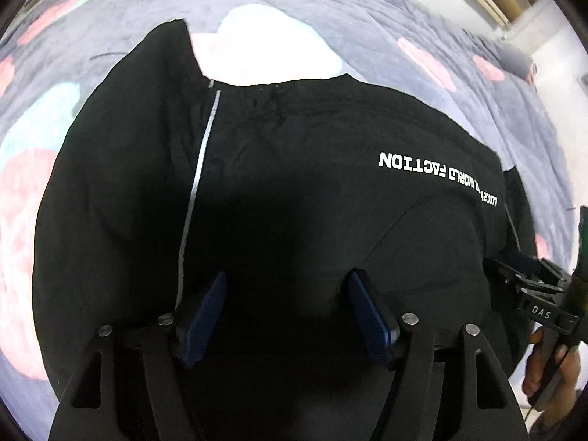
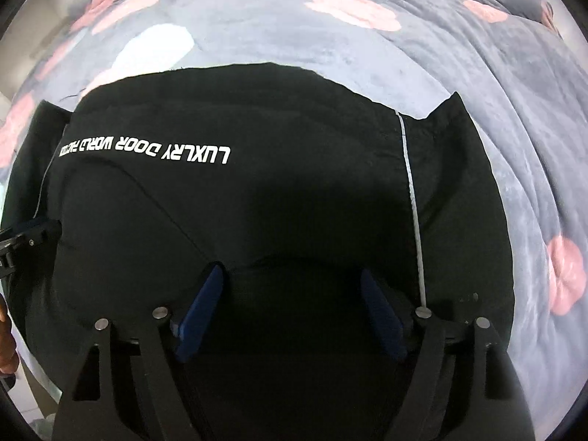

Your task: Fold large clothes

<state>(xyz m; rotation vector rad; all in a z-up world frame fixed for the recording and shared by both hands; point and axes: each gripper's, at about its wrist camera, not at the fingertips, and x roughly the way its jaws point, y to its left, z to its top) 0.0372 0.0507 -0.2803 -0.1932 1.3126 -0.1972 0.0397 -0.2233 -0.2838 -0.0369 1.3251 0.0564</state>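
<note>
Grey floral blanket (image 2: pixel 459 84) – black jacket (image 2: pixel 257 202) atop | both jaws apart – empty

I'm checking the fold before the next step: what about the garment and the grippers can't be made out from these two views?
- Black garment: near edge hidden behind the left gripper in the left wrist view, and behind the right gripper in the right wrist view.
- White lettering: its left end is smeared in the right wrist view.
- Both grippers: whether the pads touch the cloth; dark shadow hides it.
</note>
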